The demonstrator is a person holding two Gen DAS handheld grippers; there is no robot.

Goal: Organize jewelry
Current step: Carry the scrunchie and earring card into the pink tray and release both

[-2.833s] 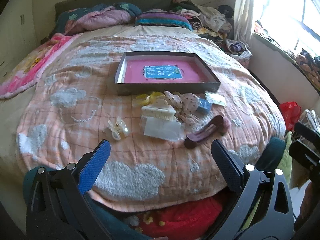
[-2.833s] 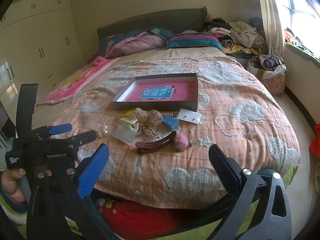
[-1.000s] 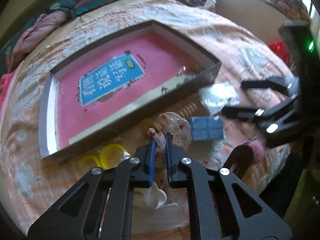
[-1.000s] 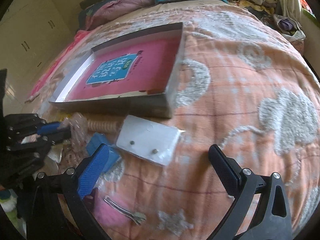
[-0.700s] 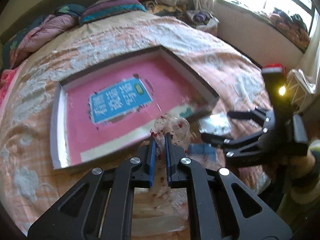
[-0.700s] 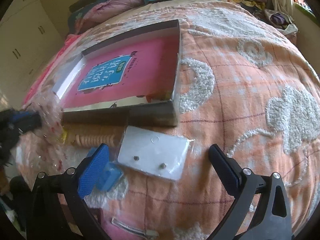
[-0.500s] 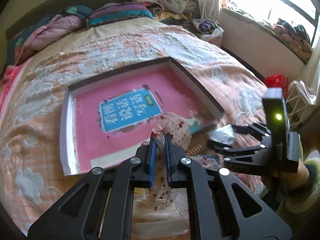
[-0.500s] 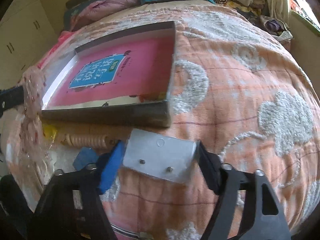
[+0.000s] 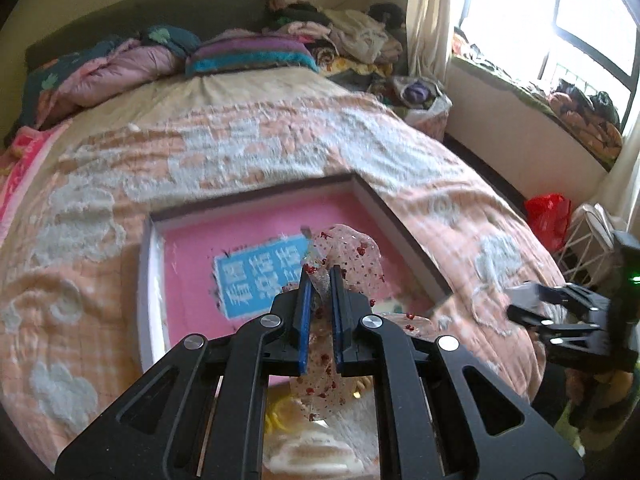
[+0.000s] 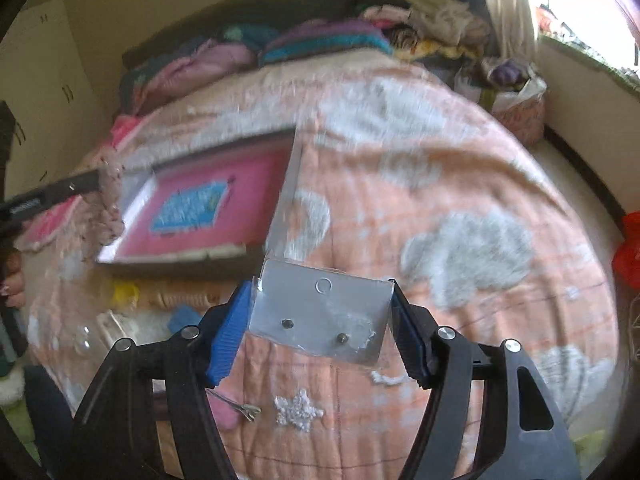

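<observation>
A sheer hair tie with red dots (image 9: 352,256) hangs from my left gripper (image 9: 320,280), which is shut on it and holds it above the near part of the pink-lined tray (image 9: 150,280). The same hair tie (image 10: 110,200) shows at the left of the right wrist view, by the tray's (image 10: 288,188) left end. An earring card (image 10: 304,300) in a clear sleeve, with two studs, sits between the pads of my right gripper (image 10: 319,293), lifted off the quilt just right of the tray's near corner. In the left wrist view my right gripper (image 9: 532,304) is at the far right.
Loose hair pieces lie on the peach quilt before the tray: a yellow clip (image 10: 124,292), a coiled tie (image 10: 180,300), a blue piece (image 10: 182,316), a cream claw clip (image 9: 312,456), a pink pompom pin (image 10: 232,408). Pillows and clothes (image 9: 248,52) fill the bed's head. A red bag (image 9: 548,216) is on the floor.
My left gripper rose with the dotted hair tie from the pile to above the tray. My right gripper went from open to shut on the earring card and lifted it.
</observation>
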